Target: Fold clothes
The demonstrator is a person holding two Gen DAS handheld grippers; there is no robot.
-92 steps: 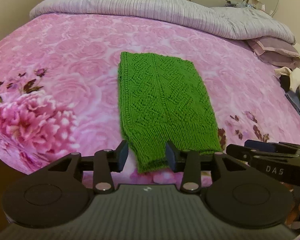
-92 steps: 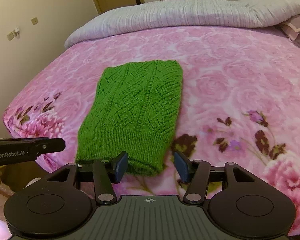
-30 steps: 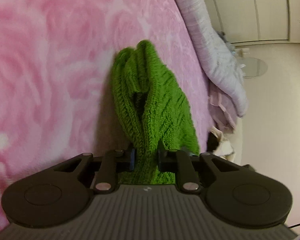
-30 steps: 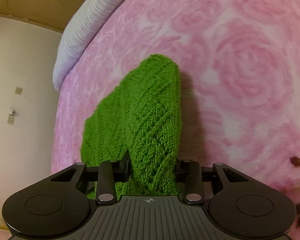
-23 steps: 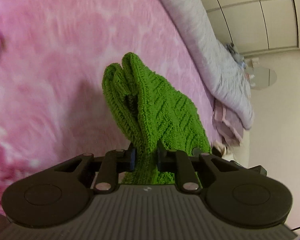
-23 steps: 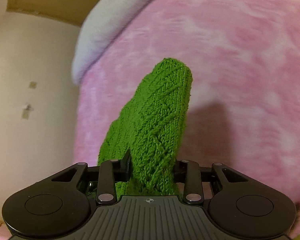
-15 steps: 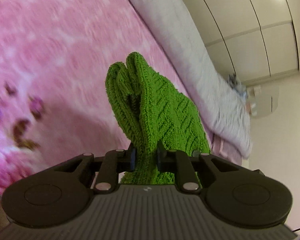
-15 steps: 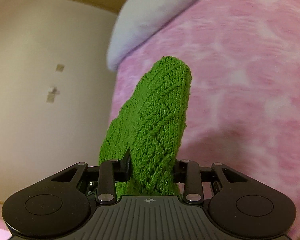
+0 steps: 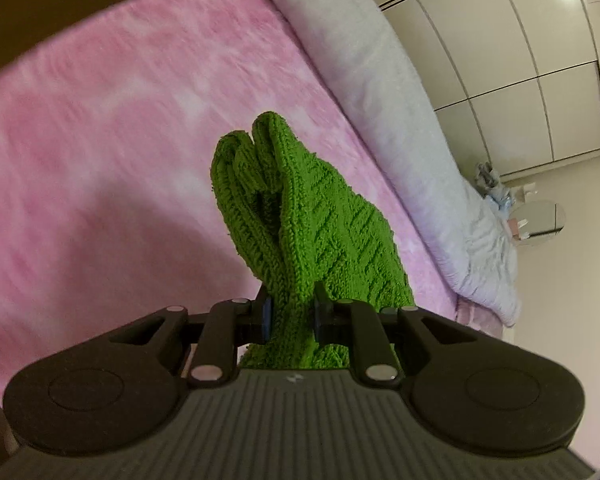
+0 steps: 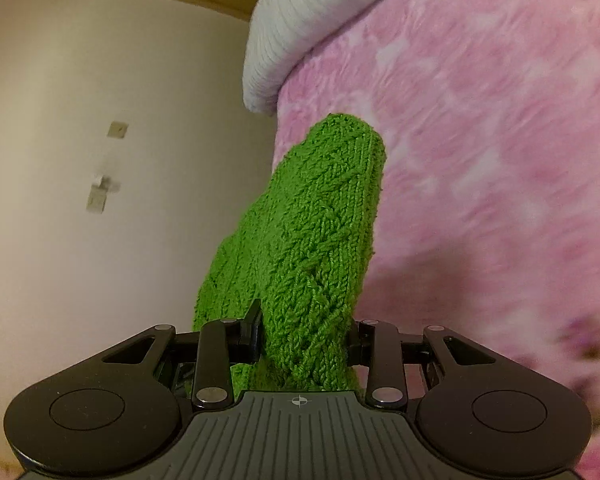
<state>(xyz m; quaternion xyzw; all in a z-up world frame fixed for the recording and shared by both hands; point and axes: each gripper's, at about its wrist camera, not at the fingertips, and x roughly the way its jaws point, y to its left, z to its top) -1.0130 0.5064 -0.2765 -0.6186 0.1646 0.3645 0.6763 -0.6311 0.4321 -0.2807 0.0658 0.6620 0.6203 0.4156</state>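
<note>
Green knit garment (image 9: 300, 232) is up off the bed (image 9: 120, 140), bunched and carried between the two tools, no part of it seen lying on the pink floral cover. Left hand-held gripper (image 9: 290, 314) is clamped tight on a gathered edge with several layers showing above the pads; right hand-held gripper (image 10: 302, 338) is clamped on a thicker doubled wad of the same knit (image 10: 312, 232). Grey quilt (image 9: 400, 100) rolled along the far side of the bed. Judging by the layers, the folding looks mostly done; what seems left is laying the bundle down somewhere, flattening it and letting go. Background is blurred, so the landing spot is unclear.
</note>
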